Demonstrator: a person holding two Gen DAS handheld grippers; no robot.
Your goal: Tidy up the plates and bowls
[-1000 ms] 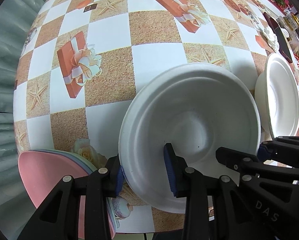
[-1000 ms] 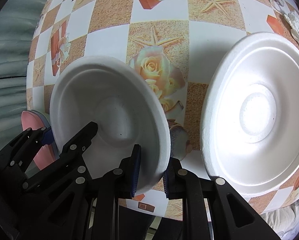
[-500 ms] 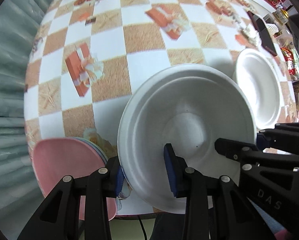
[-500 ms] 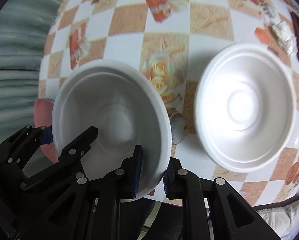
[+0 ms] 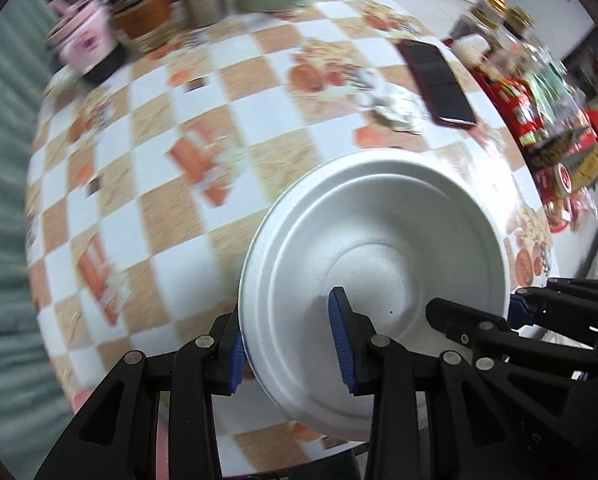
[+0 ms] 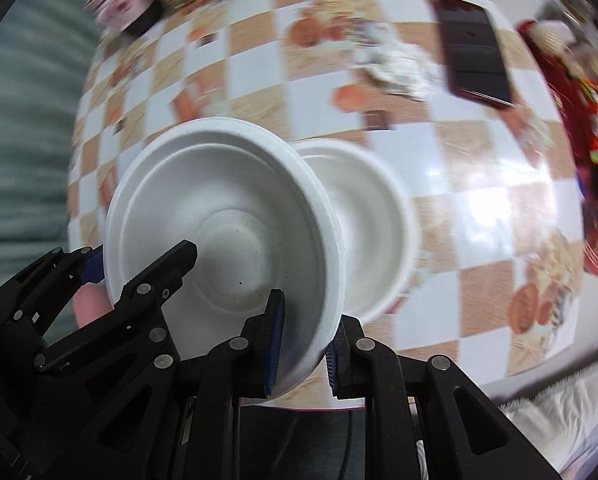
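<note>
White foam bowl [image 5: 375, 240] rim-clamped between left gripper [image 5: 289, 354] and right gripper [image 6: 303, 344].

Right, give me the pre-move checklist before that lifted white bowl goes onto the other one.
1. Left gripper clamped on held bowl rim: ok.
2. Right gripper clamped on the opposite rim: ok.
3. Held bowl clear of the table: ok, it hangs above the cloth.
4. Second white bowl upright and empty to receive: ok.
5. Held bowl centred over the second bowl: not ok, it sits off to one side, overlapping only part of it.
6. Phone away from the drop spot: ok.
</note>
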